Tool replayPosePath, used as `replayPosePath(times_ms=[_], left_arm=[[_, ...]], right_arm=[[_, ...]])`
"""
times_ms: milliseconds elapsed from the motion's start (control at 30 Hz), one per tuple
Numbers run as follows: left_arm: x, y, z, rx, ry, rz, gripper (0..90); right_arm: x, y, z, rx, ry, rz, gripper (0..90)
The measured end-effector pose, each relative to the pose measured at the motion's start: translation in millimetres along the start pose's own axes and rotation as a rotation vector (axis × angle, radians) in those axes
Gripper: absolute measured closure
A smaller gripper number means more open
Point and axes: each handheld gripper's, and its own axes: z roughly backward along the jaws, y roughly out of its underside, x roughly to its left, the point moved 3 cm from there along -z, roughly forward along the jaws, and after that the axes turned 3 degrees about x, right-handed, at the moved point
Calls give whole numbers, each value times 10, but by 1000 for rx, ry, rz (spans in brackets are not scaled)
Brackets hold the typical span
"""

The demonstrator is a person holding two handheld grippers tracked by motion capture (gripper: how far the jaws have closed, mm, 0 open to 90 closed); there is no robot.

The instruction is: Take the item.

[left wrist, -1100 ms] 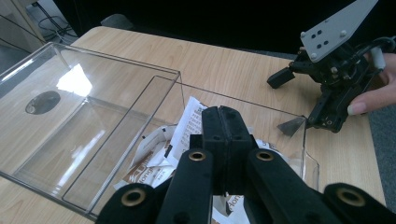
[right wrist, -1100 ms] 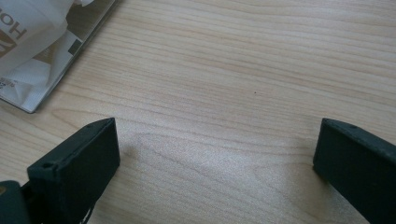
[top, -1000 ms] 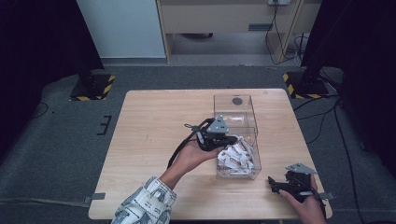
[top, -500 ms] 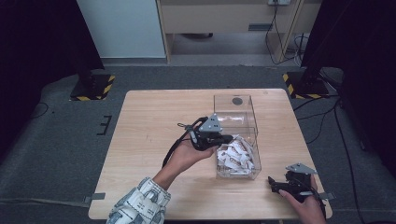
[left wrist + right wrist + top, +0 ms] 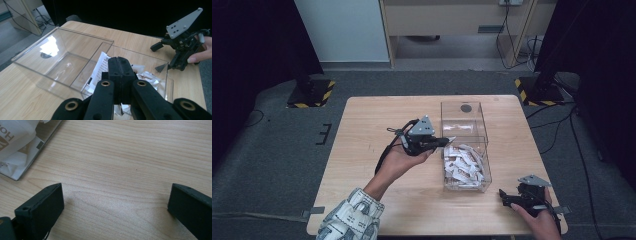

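Note:
A clear plastic box on the wooden table holds several white paper packets. My left gripper hovers just left of the box's rim, shut on one white packet. In the left gripper view its closed jaws pinch that packet, which sticks up behind them over the box. My right gripper rests at the table's front right, jaws wide open over bare wood. The left gripper view shows it too, held by a hand.
A clear empty tray or lid with a dark round spot lies directly behind the box, touching it. The box's corner sits at the upper left of the right gripper view. The wooden table ends close to the right gripper.
My left gripper has drawn back leftward and slightly up from over the box, still holding the white packet. The right gripper has stayed put.

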Motion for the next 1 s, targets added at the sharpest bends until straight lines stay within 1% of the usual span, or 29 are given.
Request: replayPosePath(times_ms=[233,367,500,633,900,1000], left_arm=[[120,94,157,-9,-30,19,897],[191,152,225,-5,-46,28,896],[240,197,256,-2,-56,35,897],[270,235,279,4,-63,35,897],[372,398,300,23,-74,59,897],[412,440,315,21,-78,69,897]], right_arm=[[0,0,0,0,-1,0,9],[0,0,0,0,0,0,9],[0,0,0,0,0,0,9],[0,0,0,0,0,0,9],[0,0,0,0,-1,0,9],[0,0,0,0,-1,0,8]])
